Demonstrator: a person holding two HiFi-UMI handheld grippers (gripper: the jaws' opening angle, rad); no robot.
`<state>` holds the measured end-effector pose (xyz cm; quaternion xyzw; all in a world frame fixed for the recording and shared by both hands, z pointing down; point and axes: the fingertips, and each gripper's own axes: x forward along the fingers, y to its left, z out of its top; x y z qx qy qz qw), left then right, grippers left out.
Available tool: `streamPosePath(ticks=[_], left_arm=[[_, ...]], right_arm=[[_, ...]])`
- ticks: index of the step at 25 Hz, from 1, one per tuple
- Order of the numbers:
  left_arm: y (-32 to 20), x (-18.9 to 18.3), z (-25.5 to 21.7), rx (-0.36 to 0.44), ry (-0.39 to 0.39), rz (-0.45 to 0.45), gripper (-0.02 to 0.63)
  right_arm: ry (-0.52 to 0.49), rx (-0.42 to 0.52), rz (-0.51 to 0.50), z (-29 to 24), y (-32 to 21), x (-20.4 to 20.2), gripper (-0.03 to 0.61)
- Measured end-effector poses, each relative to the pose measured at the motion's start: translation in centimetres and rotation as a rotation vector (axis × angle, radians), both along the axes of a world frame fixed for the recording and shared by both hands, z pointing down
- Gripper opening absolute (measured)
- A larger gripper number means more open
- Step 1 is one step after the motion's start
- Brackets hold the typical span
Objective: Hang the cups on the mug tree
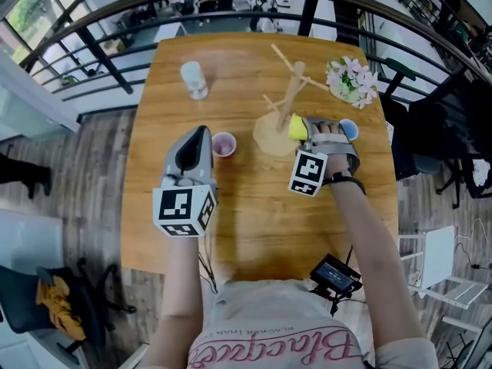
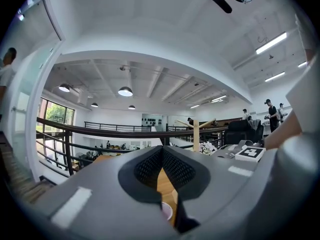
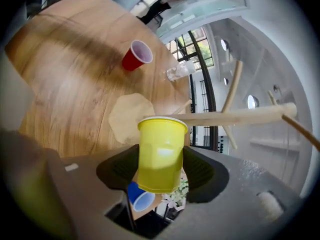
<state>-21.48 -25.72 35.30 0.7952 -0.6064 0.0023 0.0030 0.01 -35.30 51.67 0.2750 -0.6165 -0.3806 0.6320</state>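
**Right claw [image 1: 306,131] clamped on yellow cup [image 1: 297,127] beside the mug tree [image 1: 286,98]**

Right claw [image 3: 160,171] grips the yellow cup [image 3: 160,154] by its sides, mouth pointing away from the claw. The rim sits close against a wooden peg of the mug tree [image 3: 240,116]; whether they touch cannot be told. Left claw [image 1: 198,141] hovers over the wooden table [image 1: 254,229] with its jaws pressed together and nothing between them [image 2: 161,156].

Just right of the left claw's tip, a red cup [image 1: 223,144] stands on the table. A blue cup [image 1: 349,129] sits just right of the right claw. The tree's round base lies between the red and blue cups. Farther off, a clear glass [image 1: 194,79] stands far left and a bunch of pink flowers [image 1: 352,81] far right.
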Motion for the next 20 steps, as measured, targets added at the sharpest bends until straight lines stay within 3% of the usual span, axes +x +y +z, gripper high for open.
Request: streamPosePath(ticks=[5, 11, 15, 20], left_arm=[[0.0, -1.4, -0.1, 0.000, 0.015, -0.019, 0.017], [0.3, -2.1, -0.2, 0.002, 0.012, -0.028, 0.017], [0.4, -2.3, -0.4, 0.005, 0.007, -0.033, 0.017], [0.8, -1.9, -1.0, 0.015, 0.000, -0.034, 0.017]], right_arm=[[0.202, 0.001, -0.026, 0.8, -0.4, -0.7, 0.261], [0.289, -0.002, -0.034, 1.9, 0.0, -1.1, 0.261], [0.242, -0.005, -0.037, 2.0, 0.3, -1.5, 0.268], [0.076, -0.017, 0.012, 1.3, 0.6, -2.0, 0.345]])
